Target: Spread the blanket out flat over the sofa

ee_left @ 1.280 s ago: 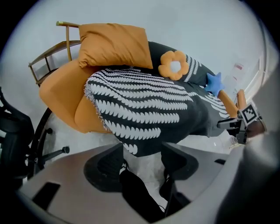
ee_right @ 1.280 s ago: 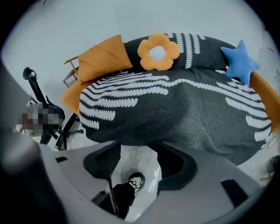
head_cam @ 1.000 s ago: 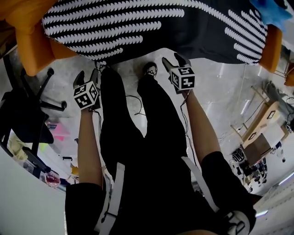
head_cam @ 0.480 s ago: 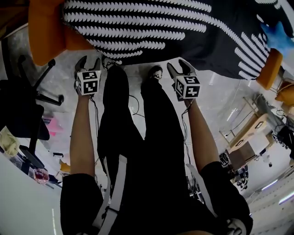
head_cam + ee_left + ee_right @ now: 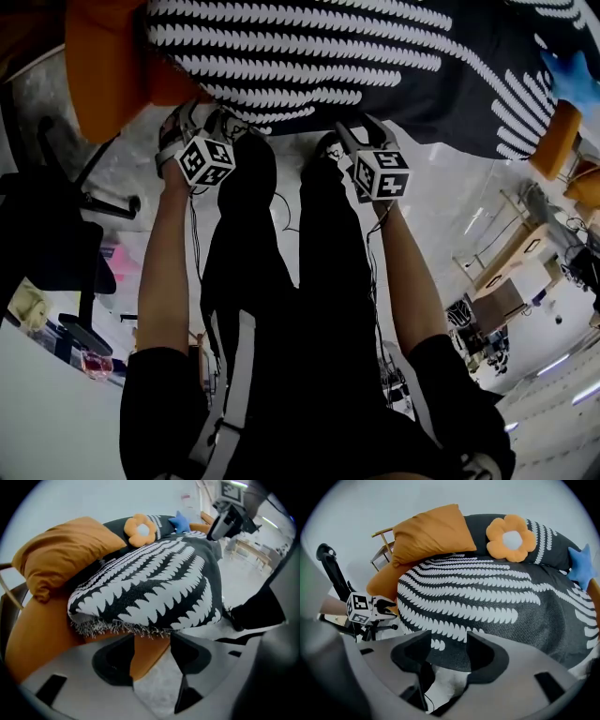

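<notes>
Both tools have come forward to the blanket's (image 5: pixel 375 56) front edge, and the left tool (image 5: pixel 199 120) has rolled over as it dropped to the fringed corner. Its jaws have just narrowed a little but stand spread, the fringe just beyond their tips, nothing pinched. The right tool (image 5: pixel 361 131) has likewise eased slightly inward and is spread, the dark hem ahead of it untouched. We judge the job largely done: the blanket drapes the sofa (image 5: pixel 103 66) seat and back. The left corner looks bunched and the sofa's left end is bare, so tugging both front corners flat remains.
</notes>
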A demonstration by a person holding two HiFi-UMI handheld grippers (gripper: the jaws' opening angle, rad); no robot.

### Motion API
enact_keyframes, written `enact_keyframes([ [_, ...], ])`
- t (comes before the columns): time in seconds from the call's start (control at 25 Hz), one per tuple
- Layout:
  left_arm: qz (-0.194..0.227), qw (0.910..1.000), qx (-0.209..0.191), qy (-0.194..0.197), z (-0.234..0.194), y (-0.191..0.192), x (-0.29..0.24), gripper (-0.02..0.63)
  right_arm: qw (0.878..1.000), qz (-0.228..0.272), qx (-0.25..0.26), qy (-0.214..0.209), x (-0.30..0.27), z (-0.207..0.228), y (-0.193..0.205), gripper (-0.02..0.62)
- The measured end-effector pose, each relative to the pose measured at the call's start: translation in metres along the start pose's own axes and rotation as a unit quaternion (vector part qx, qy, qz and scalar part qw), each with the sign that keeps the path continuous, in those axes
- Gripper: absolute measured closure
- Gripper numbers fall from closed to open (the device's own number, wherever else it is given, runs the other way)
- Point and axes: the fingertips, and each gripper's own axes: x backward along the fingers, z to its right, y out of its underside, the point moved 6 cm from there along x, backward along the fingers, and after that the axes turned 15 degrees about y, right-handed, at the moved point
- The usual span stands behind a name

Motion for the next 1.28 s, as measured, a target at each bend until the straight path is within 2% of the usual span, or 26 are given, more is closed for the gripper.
enact_keyframes([
  [0.12,-0.006,0.9975,-0.071,-0.006,-0.009,-0.006,-0.011,0.359,1.000,-0.005,-0.006,-0.001,-0.004,-0.012,0.000,0.353],
  [0.2,-0.008,0.9960,-0.089,0.005,-0.014,-0.010,-0.018,0.359,1.000,-0.011,-0.008,-0.003,-0.007,-0.017,0.001,0.356],
  [0.36,-0.014,0.9952,-0.095,0.021,-0.018,-0.013,-0.026,0.359,1.000,-0.015,-0.004,-0.006,-0.010,-0.019,0.003,0.363],
  [0.6,-0.023,0.9942,-0.103,0.019,-0.019,-0.002,-0.028,0.359,1.000,-0.007,-0.013,-0.006,-0.018,-0.018,-0.004,0.368],
  [0.96,-0.044,0.9892,-0.136,0.031,-0.021,-0.008,-0.030,0.359,1.000,0.002,-0.014,-0.017,-0.027,-0.028,-0.013,0.368],
  [1.04,-0.046,0.9894,-0.133,0.039,-0.021,-0.008,-0.028,0.360,1.000,0.001,-0.012,-0.018,-0.025,-0.031,-0.013,0.368],
  [1.12,-0.040,0.9916,-0.113,0.049,-0.024,-0.012,-0.025,0.399,1.000,0.001,-0.010,-0.020,-0.024,-0.033,-0.013,0.368],
  [1.2,-0.026,0.9940,-0.094,0.050,-0.028,-0.018,-0.019,0.566,1.000,0.001,-0.007,-0.021,-0.023,-0.032,-0.015,0.368],
  [1.28,-0.011,0.9951,-0.085,0.050,-0.028,-0.022,-0.013,0.571,1.000,0.001,-0.004,-0.020,-0.023,-0.031,-0.016,0.368],
])
